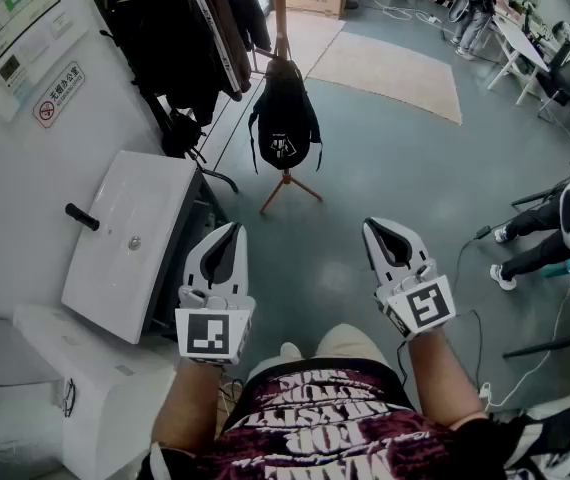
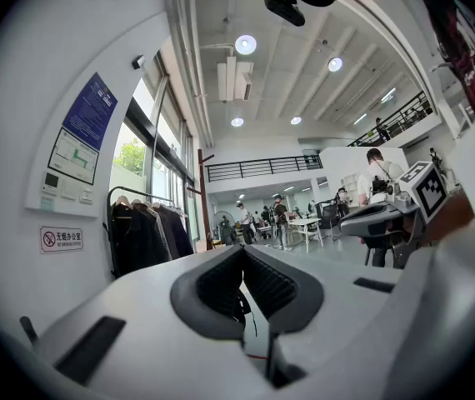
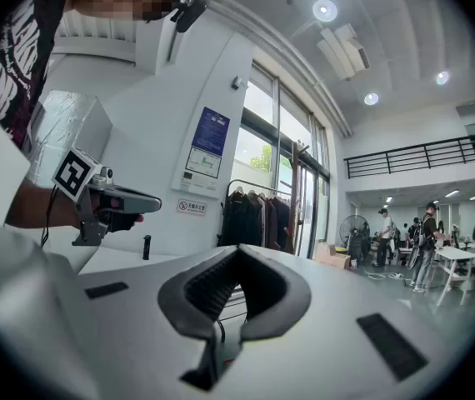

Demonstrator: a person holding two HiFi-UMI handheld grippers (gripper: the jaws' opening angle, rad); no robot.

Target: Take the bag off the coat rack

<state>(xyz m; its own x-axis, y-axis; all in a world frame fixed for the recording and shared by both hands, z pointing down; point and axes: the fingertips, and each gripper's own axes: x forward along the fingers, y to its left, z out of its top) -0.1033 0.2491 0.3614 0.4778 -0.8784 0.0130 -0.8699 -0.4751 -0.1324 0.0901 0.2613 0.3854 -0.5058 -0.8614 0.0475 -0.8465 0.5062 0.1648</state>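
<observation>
Short of the coat rack [image 1: 279,8], the left gripper [image 1: 231,232] and right gripper [image 1: 374,228] are held side by side, jaws together and empty. A grey-green floor [image 1: 365,178] surrounds the rack, with a pale rug [image 1: 395,68] beyond it. The black bag [image 1: 283,118] hangs on the rack's pole, long axis vertical, top upward, well ahead of both grippers.

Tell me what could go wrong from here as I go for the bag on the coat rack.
1. Both the left gripper and the right gripper are shut and well short of the bag; reaching in closed would likely just push it swinging.
2. The coat rack stands on thin splayed legs; pulling the bag sideways instead of lifting might tip it.
3. Dark coats hang close beside the bag; a jaw could snag one.
</observation>
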